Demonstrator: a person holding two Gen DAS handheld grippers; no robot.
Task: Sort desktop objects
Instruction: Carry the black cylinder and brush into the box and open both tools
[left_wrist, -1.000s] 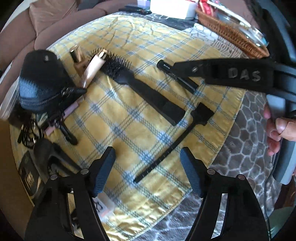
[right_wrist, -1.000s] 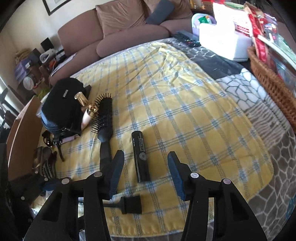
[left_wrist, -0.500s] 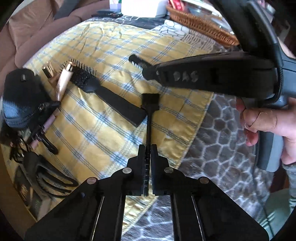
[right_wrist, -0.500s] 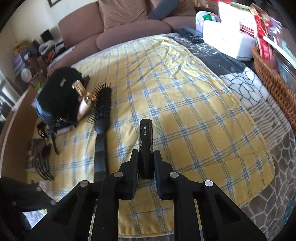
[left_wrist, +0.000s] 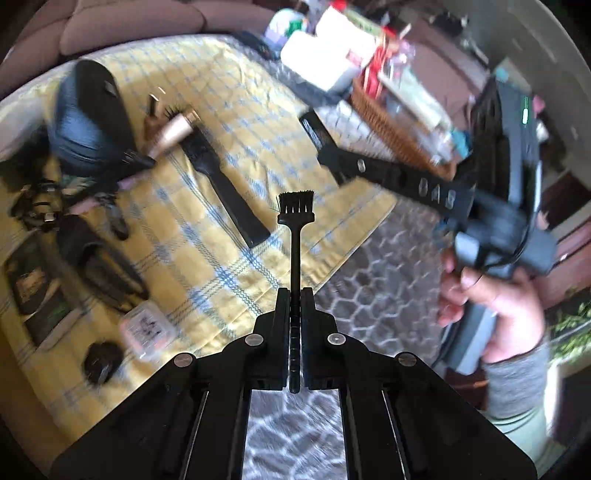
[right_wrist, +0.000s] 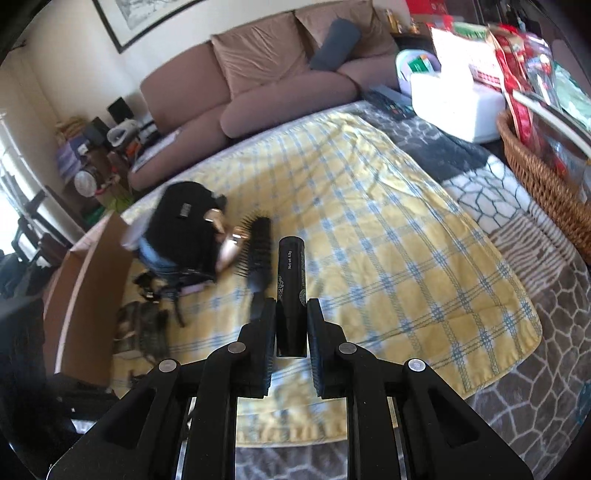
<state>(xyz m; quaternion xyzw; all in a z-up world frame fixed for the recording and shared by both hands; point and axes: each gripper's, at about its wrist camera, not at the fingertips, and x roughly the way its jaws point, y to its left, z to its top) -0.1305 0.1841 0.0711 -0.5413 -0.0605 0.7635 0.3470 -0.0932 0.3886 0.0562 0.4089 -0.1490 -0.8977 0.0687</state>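
While clamped between the fingers of the left gripper (left_wrist: 294, 295), small black brush (left_wrist: 295, 221) held by its thin handle, bristle head pointing away, raised clear above the yellow checked cloth (left_wrist: 229, 155). Fingers of the right gripper (right_wrist: 291, 310) clamped on a black cosmetic tube (right_wrist: 291, 291), likewise clear of the cloth. Right gripper also seen from the left wrist view, gripped by a hand (left_wrist: 491, 295) in a grey sleeve. Remaining on the cloth: black hairbrush (right_wrist: 258, 251), gold-capped bottle (right_wrist: 231, 247) just beside its bristles, black zip pouch (right_wrist: 184, 229) touching the bottle. Dark items at the near left edge of the cloth, possibly hair clips; too blurred to confirm. Wicker basket (right_wrist: 546, 184) well apart, at the right. Brown sofa (right_wrist: 258, 85) behind.
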